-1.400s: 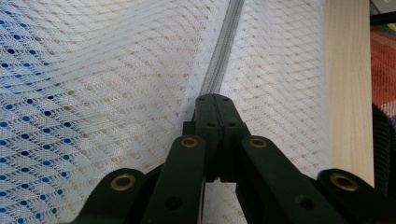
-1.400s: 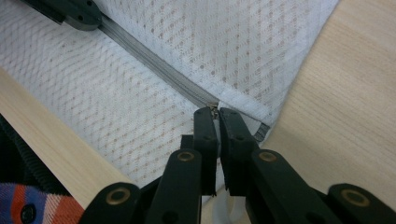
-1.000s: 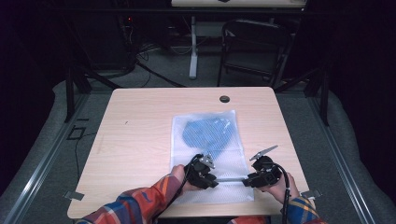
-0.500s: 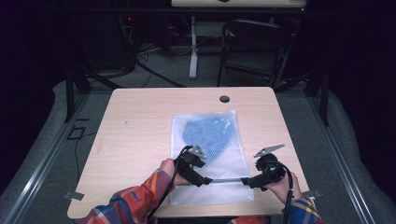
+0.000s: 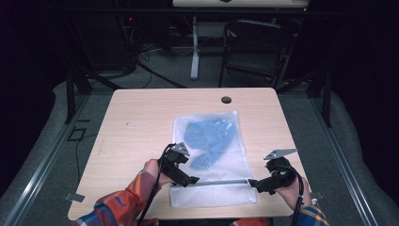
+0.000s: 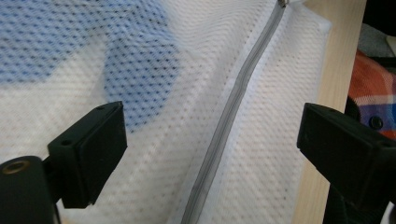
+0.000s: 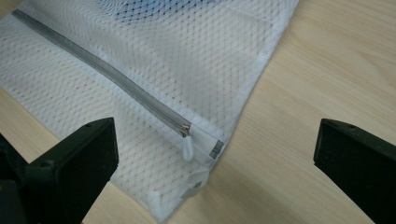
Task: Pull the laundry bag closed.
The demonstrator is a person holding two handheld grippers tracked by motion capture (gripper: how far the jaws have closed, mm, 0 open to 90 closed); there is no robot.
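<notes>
White mesh laundry bag (image 5: 214,160) lies flat on the wooden table (image 5: 141,117), in the near-centre part, w/ its zip end toward the person. Blue cloth (image 5: 209,136) sits inside it, in the far half, showing through the mesh. Grey zipper (image 5: 221,182) runs across the bag near its front edge; in the right gripper view the zipper (image 7: 107,77) is closed along its length & the white pull tab (image 7: 187,148) lies at the end of the track, near the bag's corner, flat on the mesh.

Left gripper (image 5: 193,180) is at the left end of the zipper, held by the person's left hand (image 5: 153,170) in a plaid sleeve (image 5: 122,207). Its jaws have just been opening & stand wide apart; in the left gripper view the left gripper (image 6: 212,144) has mesh & the zipper line below the gap, but the pads press on nothing, so it's let go.

Right gripper (image 5: 254,184) is at the right end of the zipper, just beside the bag's right edge, in the right hand (image 5: 289,188). Its jaws have also just been opening & are spread fully; in the right gripper view the right gripper (image 7: 215,172) has the pull tab & bag corner lying between the pads, untouched. Nothing gripped on either side
</notes>
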